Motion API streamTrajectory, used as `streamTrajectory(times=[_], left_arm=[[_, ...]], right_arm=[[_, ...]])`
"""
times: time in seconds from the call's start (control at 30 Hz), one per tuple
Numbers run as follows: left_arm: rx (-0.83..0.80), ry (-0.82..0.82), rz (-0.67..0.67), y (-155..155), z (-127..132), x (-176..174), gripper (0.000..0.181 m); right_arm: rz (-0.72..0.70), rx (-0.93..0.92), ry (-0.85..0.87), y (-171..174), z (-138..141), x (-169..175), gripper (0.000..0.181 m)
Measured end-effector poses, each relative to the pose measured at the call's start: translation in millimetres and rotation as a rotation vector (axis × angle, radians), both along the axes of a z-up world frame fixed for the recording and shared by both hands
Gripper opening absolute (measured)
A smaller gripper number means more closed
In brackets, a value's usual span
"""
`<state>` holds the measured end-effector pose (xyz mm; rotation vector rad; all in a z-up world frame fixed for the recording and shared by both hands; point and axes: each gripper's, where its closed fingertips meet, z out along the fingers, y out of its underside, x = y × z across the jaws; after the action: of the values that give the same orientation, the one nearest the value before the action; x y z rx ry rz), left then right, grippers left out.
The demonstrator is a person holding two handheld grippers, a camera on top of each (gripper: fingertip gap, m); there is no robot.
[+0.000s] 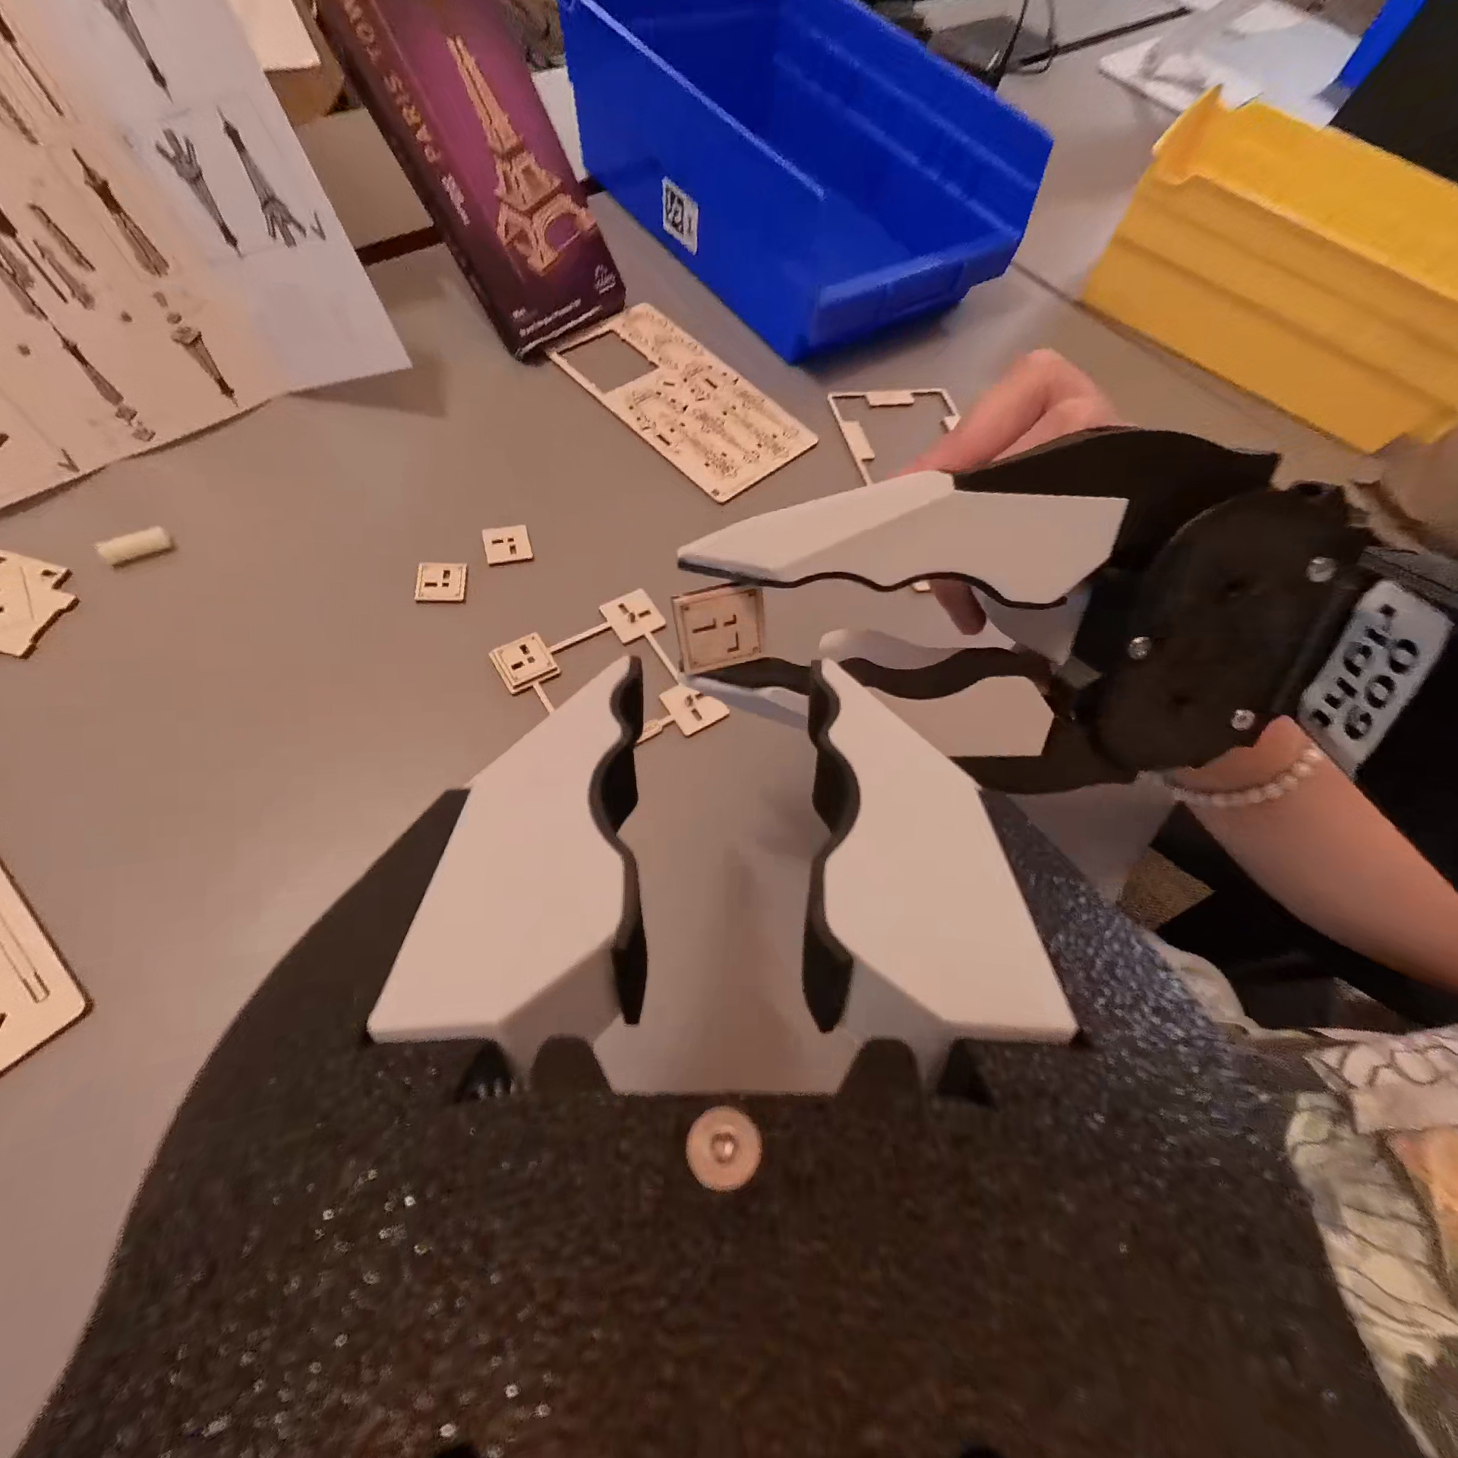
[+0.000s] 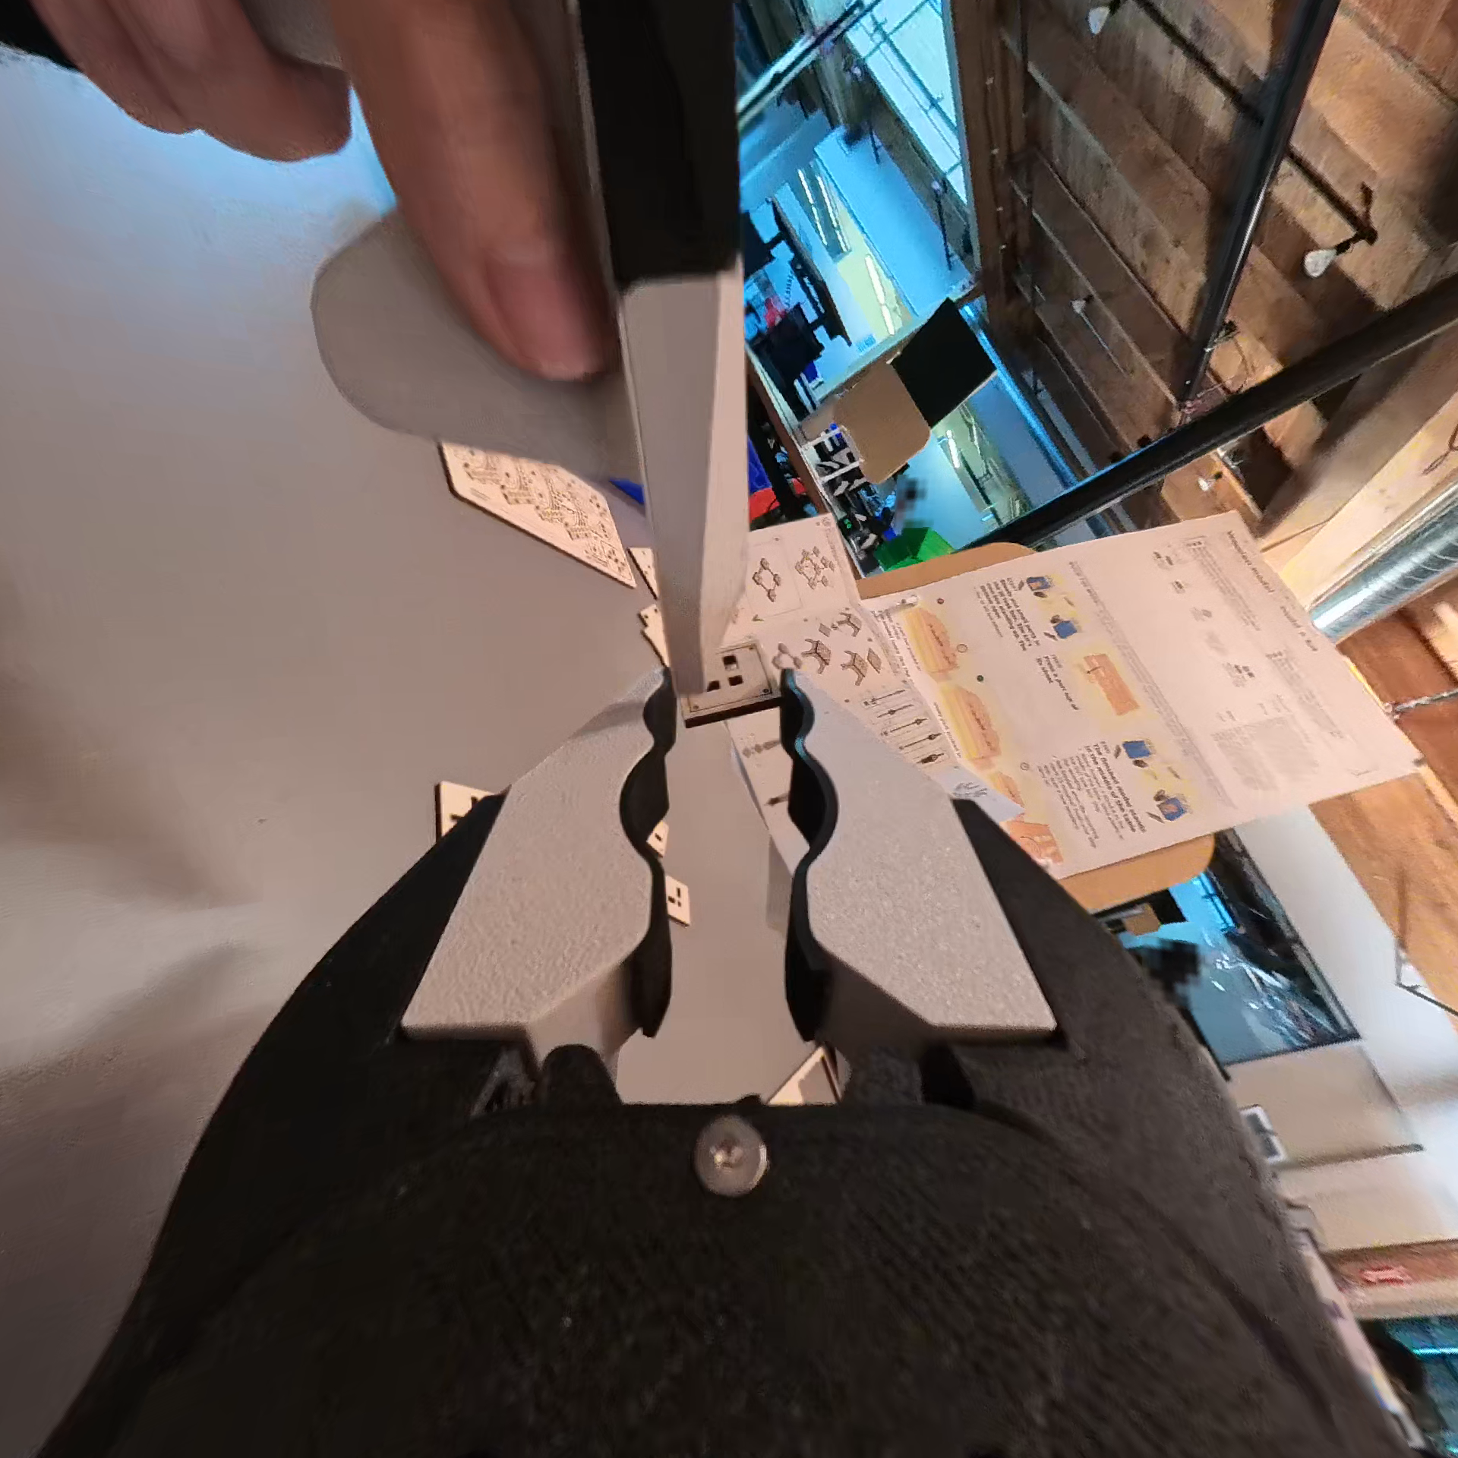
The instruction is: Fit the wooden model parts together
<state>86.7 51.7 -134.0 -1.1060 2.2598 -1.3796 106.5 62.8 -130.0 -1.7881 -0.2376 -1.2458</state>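
Left gripper (image 1: pixel 726 678) is gaping empty; at two o'clock, right gripper (image 1: pixel 685 623) is pinching one square tile (image 1: pixel 718 629), joining apparently not yet begun.

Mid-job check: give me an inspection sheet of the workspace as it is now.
Surface: grey table, in use.
Job's things: square wooden piece in the right gripper; loose squares; punched sheet.
Clutter: blue bin, yellow bin, kit box, instruction sheets.
Grippers: left gripper open, empty; right gripper shut on the piece.
Cables: dark cable behind the blue bin.
Surroundings: brick wall.
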Motion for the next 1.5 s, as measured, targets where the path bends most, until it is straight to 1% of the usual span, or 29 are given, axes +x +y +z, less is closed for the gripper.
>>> streamTrajectory(times=[0.1, 0.23, 0.27, 0.3, 0.33, 0.37, 0.4, 0.43, 0.47, 0.53, 0.6, 0.63, 0.7, 0.9, 0.97, 1.03, 1.17, 1.3, 1.37, 1.5], left_arm=[[0.003, 0.009, 0.016, -4, -7, 2, 0.026], [0.021, -0.009, 0.024, -3, -10, 3, 0.023], [0.026, -0.002, 0.012, -4, -11, 2, 0.017], [0.037, -0.012, 0.020, -2, -11, 4, 0.000], [0.058, -0.050, 0.037, 3, -10, 8, 0.000], [0.069, -0.074, 0.050, 6, -7, 11, 0.000], [0.056, -0.075, 0.046, 6, -4, 11, 0.000], [0.044, -0.063, 0.034, 4, -2, 9, 0.000], [0.041, -0.038, 0.014, 2, -3, 7, 0.006], [0.051, -0.025, 0.016, 4, -3, 8, 0.014], [0.044, -0.020, 0.017, 8, -2, 8, 0.032], [0.037, -0.011, 0.017, 9, -1, 7, 0.036], [0.031, -0.010, 0.006, 12, 2, 2, 0.036], [0.070, -0.011, -0.032, 14, 6, -11, 0.036], [0.045, -0.012, -0.001, 16, 12, -10, 0.036], [0.022, -0.031, 0.043, 15, 17, -7, 0.035], [0.084, -0.047, 0.081, 8, 5, -2, 0.037], [0.054, -0.072, 0.146, 6, 2, 9, 0.038], [0.029, -0.074, 0.154, 1, 0, 10, 0.037], [0.054, -0.152, 0.214, 1, 1, 15, 0.024]], right_arm=[[-0.046, -0.028, -0.053, 1, 0, 2, 0.024], [-0.057, -0.035, -0.064, 2, -3, 3, 0.024], [-0.050, -0.035, -0.054, 2, -4, 4, 0.027], [-0.050, -0.030, -0.047, 1, -4, 5, 0.031], [-0.050, -0.019, -0.041, 0, -3, 6, 0.032], [-0.037, -0.009, -0.025, -1, -3, 5, 0.025], [-0.011, 0.005, -0.002, 0, -2, 3, 0.025], [-0.016, 0.028, 0.005, -2, 1, 4, 0.025], [-0.032, 0.046, 0.001, -3, 3, 5, 0.024], [-0.022, 0.047, 0.006, -3, 4, 5, 0.024], [-0.005, 0.076, 0.008, -5, 6, 4, 0.023], [0.015, 0.077, 0.023, -5, 5, 2, 0.023], [0.049, 0.098, 0.041, -4, 7, -1, 0.025], [0.218, 0.204, 0.185, 4, 11, -18, 0.024], [0.184, 0.218, 0.206, 2, 10, -12, 0.024], [0.128, 0.189, 0.164, -1, 10, -8, 0.024], [0.009, 0.098, 0.053, 1, 10, -2, 0.025], [-0.058, 0.042, -0.016, 5, 5, -1, 0.024], [-0.091, 0.025, -0.027, 6, 3, 0, 0.024], [-0.144, 0.010, -0.046, 8, 0, 2, 0.025]])
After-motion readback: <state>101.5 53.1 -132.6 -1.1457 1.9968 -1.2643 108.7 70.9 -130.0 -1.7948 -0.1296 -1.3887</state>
